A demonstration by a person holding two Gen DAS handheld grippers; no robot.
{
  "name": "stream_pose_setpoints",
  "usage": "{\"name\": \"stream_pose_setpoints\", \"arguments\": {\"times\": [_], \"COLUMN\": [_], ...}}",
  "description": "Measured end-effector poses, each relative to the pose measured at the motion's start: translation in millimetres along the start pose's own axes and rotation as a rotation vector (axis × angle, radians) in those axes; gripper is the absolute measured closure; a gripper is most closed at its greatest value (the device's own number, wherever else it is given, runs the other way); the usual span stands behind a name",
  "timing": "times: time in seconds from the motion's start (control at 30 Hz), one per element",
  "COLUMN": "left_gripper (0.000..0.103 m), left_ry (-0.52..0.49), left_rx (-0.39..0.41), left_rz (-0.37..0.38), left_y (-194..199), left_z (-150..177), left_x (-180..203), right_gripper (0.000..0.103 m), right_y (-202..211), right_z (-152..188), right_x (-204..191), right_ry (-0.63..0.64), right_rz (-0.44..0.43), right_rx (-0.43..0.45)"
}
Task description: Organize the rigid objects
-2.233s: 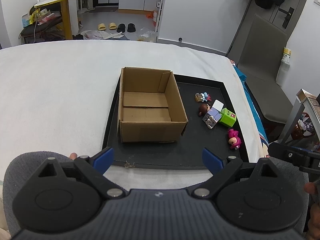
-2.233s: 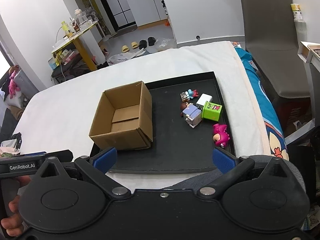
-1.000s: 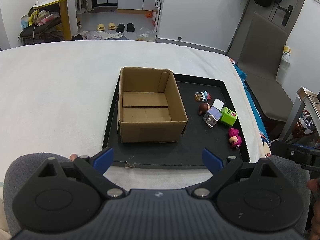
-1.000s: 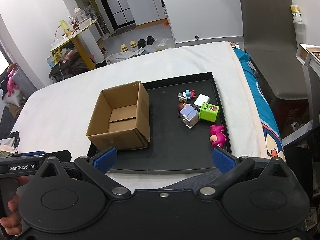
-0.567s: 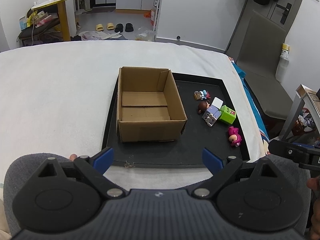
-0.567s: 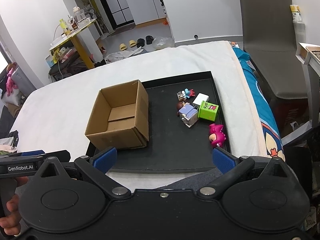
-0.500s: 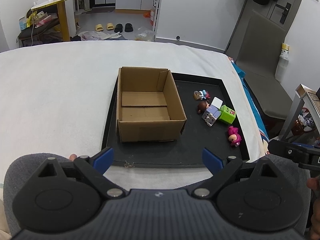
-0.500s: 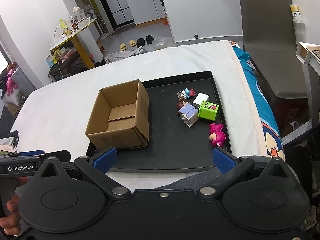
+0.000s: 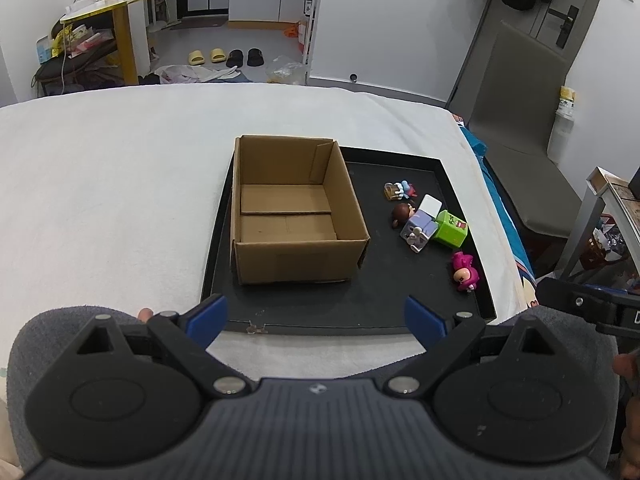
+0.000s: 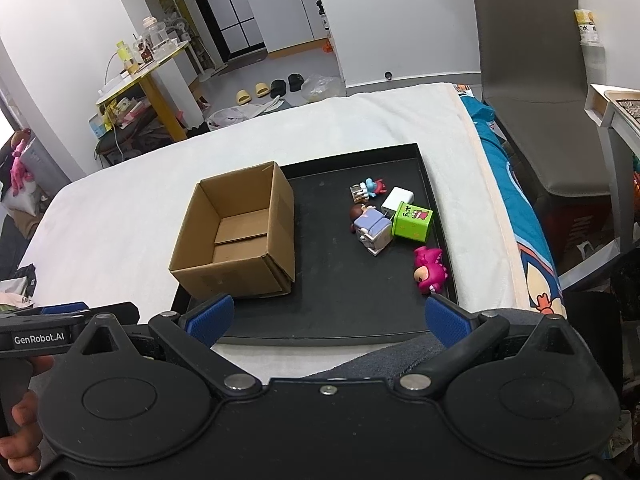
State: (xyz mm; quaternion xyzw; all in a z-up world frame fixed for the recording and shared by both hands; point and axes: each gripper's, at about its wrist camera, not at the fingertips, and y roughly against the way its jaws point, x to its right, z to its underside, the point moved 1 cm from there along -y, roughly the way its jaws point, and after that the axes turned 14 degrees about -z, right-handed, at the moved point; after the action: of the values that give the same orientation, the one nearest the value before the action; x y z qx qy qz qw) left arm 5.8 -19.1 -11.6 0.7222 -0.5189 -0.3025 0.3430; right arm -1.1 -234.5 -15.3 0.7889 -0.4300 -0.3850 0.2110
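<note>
An open, empty cardboard box (image 9: 294, 216) (image 10: 240, 236) stands on the left part of a black tray (image 9: 384, 304) (image 10: 344, 312). Small toys lie on the tray's right side: a green cube (image 9: 451, 229) (image 10: 412, 221), a purple block figure (image 9: 418, 231) (image 10: 374, 232), a white block (image 10: 397, 199), a small blue-and-red figure (image 9: 398, 190) (image 10: 368, 190) and a pink dinosaur (image 9: 465, 272) (image 10: 431, 269). My left gripper (image 9: 316, 316) and right gripper (image 10: 326, 318) are both open and empty, held at the tray's near edge, apart from everything.
The tray lies on a white cloth-covered surface (image 9: 100, 184). A grey chair (image 10: 536, 92) stands off the right edge. A yellow side table (image 9: 116, 8) and shoes (image 9: 224, 56) are on the floor beyond.
Both grippers have drifted slightly; the box and toys appear a little further left in both views. Nothing was taken hold of or moved on the tray.
</note>
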Motion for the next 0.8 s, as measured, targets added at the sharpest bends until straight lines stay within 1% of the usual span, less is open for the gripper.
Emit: {"name": "stream_pose_setpoints", "arguments": {"times": [0.17, 0.47, 0.63, 0.8], "left_gripper": [0.009, 0.009, 0.009, 0.009], "left_ry": [-0.001, 0.006, 0.011, 0.028], "left_rx": [0.004, 0.011, 0.008, -0.017], "left_rz": [-0.005, 0.01, 0.017, 0.009], "left_y": [1, 3, -3, -19], "left_z": [0, 2, 3, 1], "left_x": [-1, -5, -8, -12], "right_gripper": [0.0, 0.0, 0.0, 0.0], "right_y": [0, 1, -5, -17], "right_z": [0, 0, 3, 4], "right_x": [0, 0, 2, 13], "right_ry": [0.001, -0.006, -0.01, -0.037], "right_rz": [0.0, 0.002, -0.012, -0.01], "right_rx": [-0.001, 0.006, 0.005, 0.004]}}
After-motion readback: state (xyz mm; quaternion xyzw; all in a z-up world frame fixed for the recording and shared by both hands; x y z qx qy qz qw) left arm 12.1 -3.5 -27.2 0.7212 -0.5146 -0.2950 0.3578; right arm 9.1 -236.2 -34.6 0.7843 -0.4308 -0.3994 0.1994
